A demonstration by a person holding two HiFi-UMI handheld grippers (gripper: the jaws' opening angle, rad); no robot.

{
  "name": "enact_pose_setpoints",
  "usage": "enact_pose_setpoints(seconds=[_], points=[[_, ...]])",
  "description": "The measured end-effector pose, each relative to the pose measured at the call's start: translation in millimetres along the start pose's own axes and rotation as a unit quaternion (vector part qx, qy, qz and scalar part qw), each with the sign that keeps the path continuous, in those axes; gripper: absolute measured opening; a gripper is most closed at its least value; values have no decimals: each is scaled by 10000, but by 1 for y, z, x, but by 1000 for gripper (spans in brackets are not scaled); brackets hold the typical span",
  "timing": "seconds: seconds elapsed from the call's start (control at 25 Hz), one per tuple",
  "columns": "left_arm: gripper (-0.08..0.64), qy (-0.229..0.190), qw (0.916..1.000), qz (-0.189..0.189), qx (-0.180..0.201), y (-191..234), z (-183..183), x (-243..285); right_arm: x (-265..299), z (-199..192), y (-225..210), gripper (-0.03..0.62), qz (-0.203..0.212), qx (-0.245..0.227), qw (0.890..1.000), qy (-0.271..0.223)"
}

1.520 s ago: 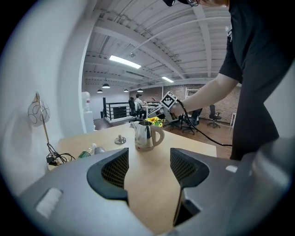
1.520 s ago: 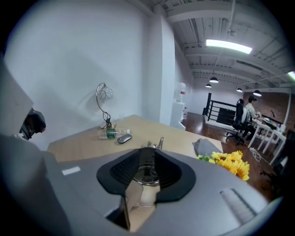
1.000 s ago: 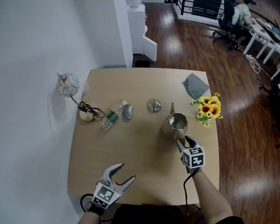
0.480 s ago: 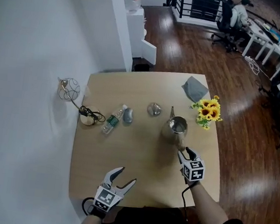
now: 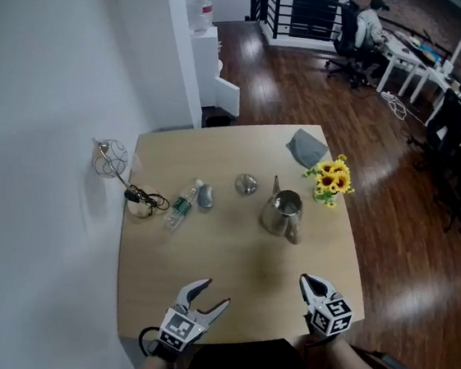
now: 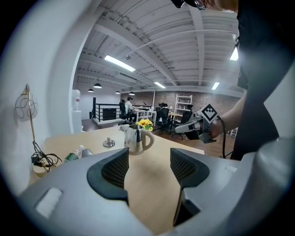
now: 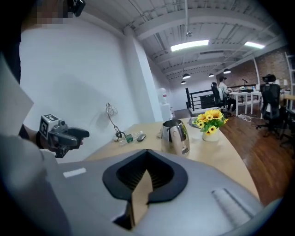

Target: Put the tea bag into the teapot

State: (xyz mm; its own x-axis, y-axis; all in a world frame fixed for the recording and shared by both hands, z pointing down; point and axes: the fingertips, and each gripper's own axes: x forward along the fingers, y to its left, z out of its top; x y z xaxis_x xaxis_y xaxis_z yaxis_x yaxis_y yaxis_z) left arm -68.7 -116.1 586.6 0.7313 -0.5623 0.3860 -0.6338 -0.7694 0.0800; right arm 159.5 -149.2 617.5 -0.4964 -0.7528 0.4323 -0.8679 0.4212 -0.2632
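Note:
The steel teapot (image 5: 281, 213) stands lidless in the middle right of the wooden table (image 5: 206, 255), and shows too in the left gripper view (image 6: 136, 139) and the right gripper view (image 7: 175, 137). I see no tea bag in any view. My right gripper (image 5: 309, 282) hangs over the table's near right edge, well short of the teapot. Its jaws (image 7: 146, 169) are shut with nothing between them. My left gripper (image 5: 215, 293) rests at the near edge, open and empty (image 6: 148, 161).
The teapot's lid (image 5: 246, 184) lies left of the pot. A pot of sunflowers (image 5: 328, 181) and a grey cloth (image 5: 305, 147) are at the far right. A plastic bottle (image 5: 182, 203), a grey oval object (image 5: 206, 196) and a wire lamp with cable (image 5: 113, 158) are at the left.
My right gripper has drawn back from beside the teapot to the near table edge, and its jaws have gone from open to shut. The left gripper has hardly moved.

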Motion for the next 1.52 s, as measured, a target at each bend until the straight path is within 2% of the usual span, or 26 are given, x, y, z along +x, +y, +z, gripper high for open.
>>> enact_pose_setpoints(seconds=[0.16,0.28,0.48,0.64,0.84,0.96,1.08,1.28,1.52], points=[[278,66,9995,-284,136,-10,-13,-13,-23,-5,30,8,-8,80,9998,-196],[278,60,9994,-297,173,-17,-16,-23,-39,-6,54,8,111,46,9997,-206],[278,-76,9997,-107,187,-42,-15,-42,-68,-16,88,8,507,-77,9985,-187],[278,-115,9997,157,110,-78,-20,-50,-95,-25,102,8,891,-220,9954,-260],[278,-53,9997,200,155,-139,-30,-60,-138,-38,122,8,1298,-370,9903,-340],[278,-95,9994,302,101,-164,-31,-72,-162,-52,132,8,1504,-347,9877,-259],[278,-70,9992,333,208,-184,-31,-83,-179,-60,139,8,1650,-355,9854,-227],[278,-29,9987,429,257,-198,-30,-97,-192,-58,141,8,1687,-260,9847,-352],[278,-217,9976,598,265,-196,-22,-104,-196,-55,148,8,1808,-345,9818,-475]])
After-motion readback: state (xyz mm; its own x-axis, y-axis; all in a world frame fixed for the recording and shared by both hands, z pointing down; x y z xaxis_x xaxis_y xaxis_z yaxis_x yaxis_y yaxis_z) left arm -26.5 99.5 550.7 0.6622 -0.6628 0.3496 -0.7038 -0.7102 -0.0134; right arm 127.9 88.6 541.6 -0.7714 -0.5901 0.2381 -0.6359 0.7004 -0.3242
